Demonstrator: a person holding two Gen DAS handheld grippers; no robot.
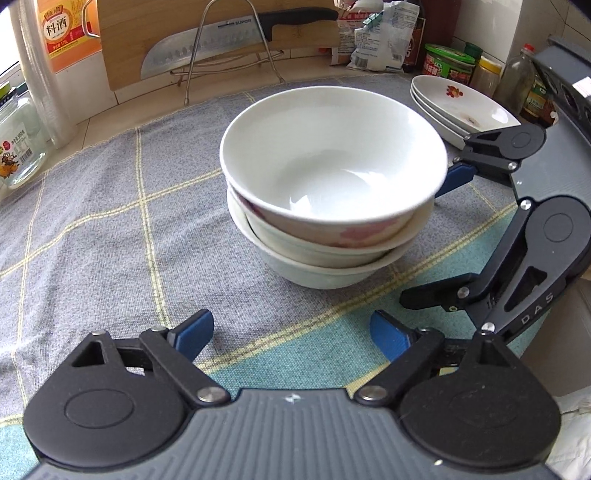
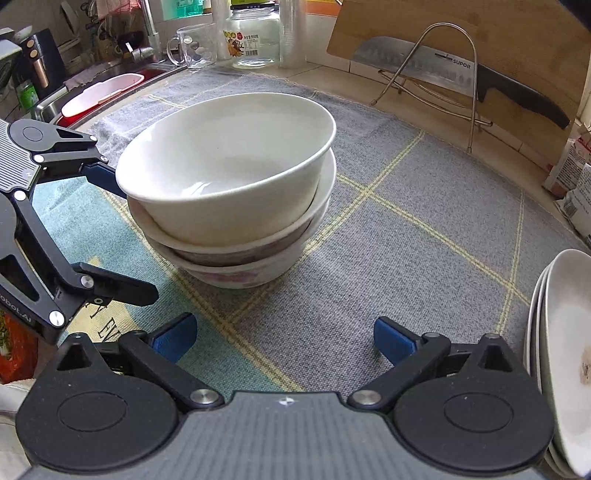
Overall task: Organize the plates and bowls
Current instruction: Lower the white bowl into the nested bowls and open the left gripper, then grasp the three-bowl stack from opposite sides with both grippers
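on the checked cloth: bowls stacked, both grippers hanging loose

at the middle of the grey checked cloth (image 1: 110, 206) three bowls (image 1: 332, 173) are sitting nested in one stack, the top bowl tilting a little in the one below. the cloth is covering the worktop. a stack of plates (image 1: 461, 105) is lying well apart from the bowls, at the cloth's edge, just beside some jars (image 1: 448, 62).

the left gripper (image 1: 291, 332) is hanging over the cloth on the near side of the bowls, its fingers (image 1: 195, 332) standing wide apart and released, with only cloth showing between them. the right gripper (image 2: 284, 336) is doing the same from its own side, fingers (image 2: 393, 341) spread and grasping nothing. each gripper is showing in the other's view close beside the stack; one blue pad of each is disappearing behind the top bowl's rim, and i cannot tell whether it is touching it.

behind the cloth a knife (image 1: 207, 50) is resting in a wire rack (image 1: 229, 40) against a cutting board (image 1: 295, 33). a glass jar (image 2: 253, 37) and a mug (image 2: 194, 46) are standing near the sink (image 2: 103, 88).
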